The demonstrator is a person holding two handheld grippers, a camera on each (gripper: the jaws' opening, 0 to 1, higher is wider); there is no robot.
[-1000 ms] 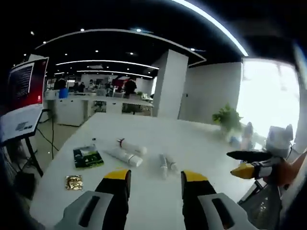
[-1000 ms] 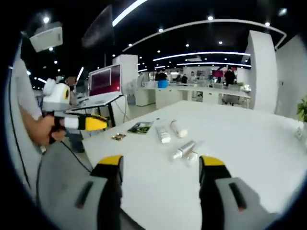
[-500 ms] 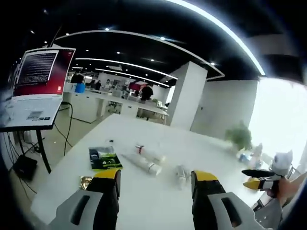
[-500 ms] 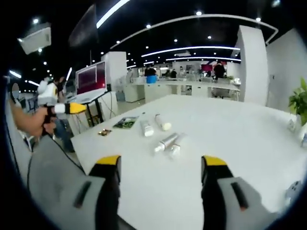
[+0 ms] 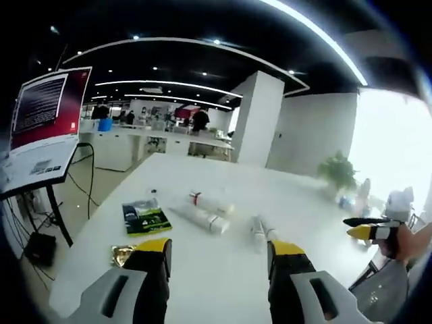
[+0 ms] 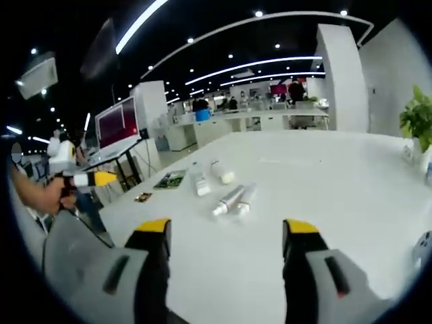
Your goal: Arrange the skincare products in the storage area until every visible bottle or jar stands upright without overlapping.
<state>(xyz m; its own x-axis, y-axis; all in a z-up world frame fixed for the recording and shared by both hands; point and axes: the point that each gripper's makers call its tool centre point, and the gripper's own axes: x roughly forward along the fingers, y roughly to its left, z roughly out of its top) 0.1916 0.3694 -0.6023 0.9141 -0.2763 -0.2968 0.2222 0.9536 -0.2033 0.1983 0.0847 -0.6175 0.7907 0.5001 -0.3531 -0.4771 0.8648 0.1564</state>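
Skincare tubes, four of them, lie flat on the white table [image 5: 202, 283], none upright yet. In the left gripper view the left claw [image 5: 216, 253] stands wide at 6 o'clock with nothing between its jaws. Just beyond it, at about 1 o'clock from the gap, lies the near pair of tubes [image 5: 260, 231], side by side and touching. Further off at 11 o'clock lies the far pair [image 5: 202, 210], one long tube and one with a red band. Left of those, at 10 o'clock, are a dark green packet [image 5: 143, 217] and, nearer, a small gold sachet [image 5: 121, 254]. The right claw [image 5: 364, 227] shows at 3 o'clock, held in a hand.

In the right gripper view the right claw [image 6: 226, 229] is likewise wide and empty, with the near pair [image 6: 233, 200] at 12 o'clock and the far pair [image 6: 209, 177] beyond.

The sensible start, I judge, is the nearest tube: approach across its body near the cap end, close gently, tip it onto its flat cap, and set it apart from its neighbour.
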